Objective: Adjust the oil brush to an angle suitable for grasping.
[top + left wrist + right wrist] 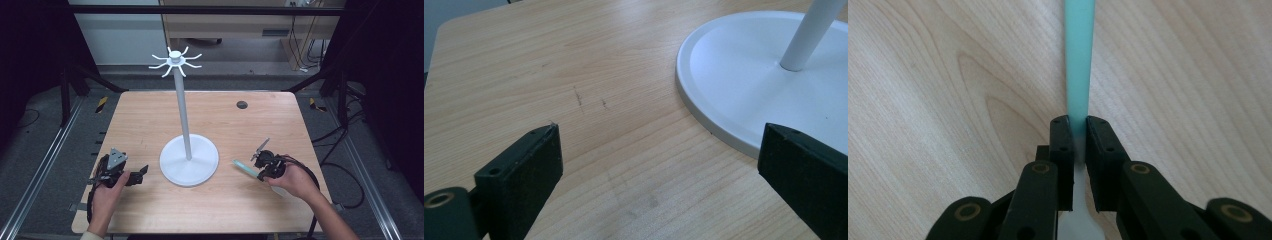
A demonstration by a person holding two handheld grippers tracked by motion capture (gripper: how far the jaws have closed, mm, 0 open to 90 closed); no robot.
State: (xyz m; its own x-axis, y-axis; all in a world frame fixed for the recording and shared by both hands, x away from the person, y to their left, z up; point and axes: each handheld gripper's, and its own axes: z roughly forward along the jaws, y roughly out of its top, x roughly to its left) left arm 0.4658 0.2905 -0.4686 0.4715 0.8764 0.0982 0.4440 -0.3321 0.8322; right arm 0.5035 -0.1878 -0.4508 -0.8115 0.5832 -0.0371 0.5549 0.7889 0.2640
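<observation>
A white stand rises from a round base [189, 161] at the table's middle; its pole [182, 107] ends in a crown of curved hooks [175, 61]. My right gripper [261, 172], right of the base, is shut on a flat teal utensil handle [1078, 60]. That handle [243, 167] lies low over the wood and points toward the base. A pale wider end of the utensil [1079, 225] shows behind the jaws. My left gripper [144, 171] sits left of the base, open, with bare wood between its jaws. The base rim [704, 115] lies just ahead of its right jaw.
The wooden table [150, 115] has a small dark hole [242, 105] at its back right. Metal frame rails [50, 150] run along both sides of the table, with cables [345, 175] on the floor to the right.
</observation>
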